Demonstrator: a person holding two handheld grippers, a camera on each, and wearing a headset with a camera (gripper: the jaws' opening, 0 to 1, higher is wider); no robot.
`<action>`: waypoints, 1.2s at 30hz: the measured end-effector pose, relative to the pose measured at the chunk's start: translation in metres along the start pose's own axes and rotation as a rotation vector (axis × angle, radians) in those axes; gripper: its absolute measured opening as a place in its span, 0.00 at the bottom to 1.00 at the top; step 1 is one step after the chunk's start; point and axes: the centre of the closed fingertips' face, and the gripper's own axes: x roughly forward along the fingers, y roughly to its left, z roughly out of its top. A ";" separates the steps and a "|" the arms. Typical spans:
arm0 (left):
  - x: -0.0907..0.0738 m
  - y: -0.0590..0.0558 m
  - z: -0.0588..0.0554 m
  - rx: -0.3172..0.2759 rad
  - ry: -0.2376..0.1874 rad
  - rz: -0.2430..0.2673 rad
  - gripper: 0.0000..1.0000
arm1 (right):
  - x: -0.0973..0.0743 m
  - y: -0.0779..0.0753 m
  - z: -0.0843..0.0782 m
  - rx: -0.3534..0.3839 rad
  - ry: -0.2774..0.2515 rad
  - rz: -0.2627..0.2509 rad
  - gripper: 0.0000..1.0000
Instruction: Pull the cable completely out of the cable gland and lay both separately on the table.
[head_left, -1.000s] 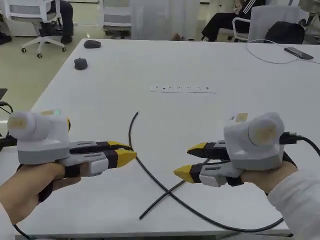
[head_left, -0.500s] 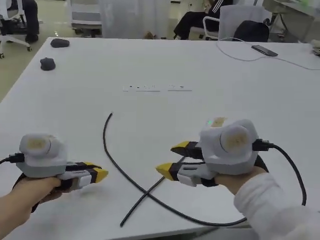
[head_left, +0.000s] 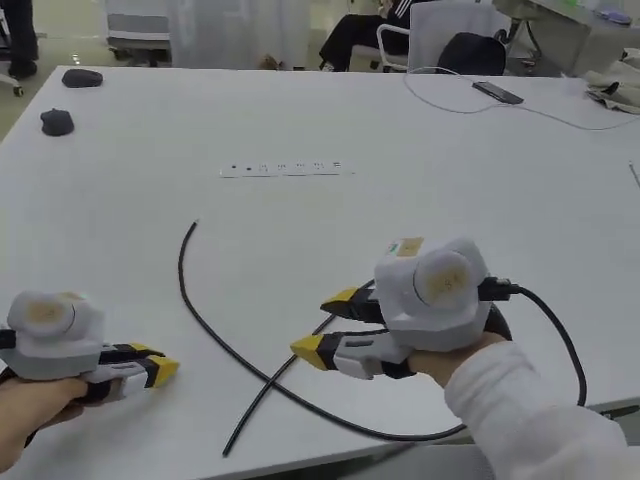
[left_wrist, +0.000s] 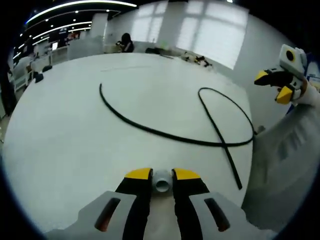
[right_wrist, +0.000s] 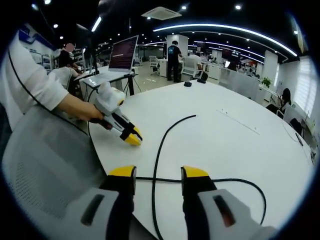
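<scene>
The broad white surface (head_left: 420, 170) is smooth and matt. The long black round cable (right_wrist: 155, 167) has a smooth, rubbery-looking sheath with a faint sheen. The small pale grey cable gland (left_wrist: 162, 184) looks like moulded plastic. The left hand-held gripper (head_left: 165, 370) and the right hand-held gripper (head_left: 325, 325) have matt pale-grey plastic shells and black jaws tipped in smooth yellow plastic. The white sleeve (head_left: 520, 420) is soft matt cloth.

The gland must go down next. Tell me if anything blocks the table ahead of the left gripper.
Nothing visible does. The left gripper holds the cable gland over bare table. The cable lies farther ahead, clear of that spot, near the right gripper.
</scene>
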 end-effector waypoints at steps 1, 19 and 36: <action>0.000 0.000 0.000 -0.004 -0.001 0.000 0.17 | 0.001 0.001 -0.002 -0.008 0.013 0.000 0.37; -0.110 -0.042 0.070 0.087 -0.089 0.050 0.67 | 0.003 0.001 -0.027 0.098 0.099 0.008 0.67; -0.136 -0.043 0.054 -0.107 -0.224 0.044 0.66 | 0.002 -0.003 -0.045 0.117 0.180 -0.007 0.65</action>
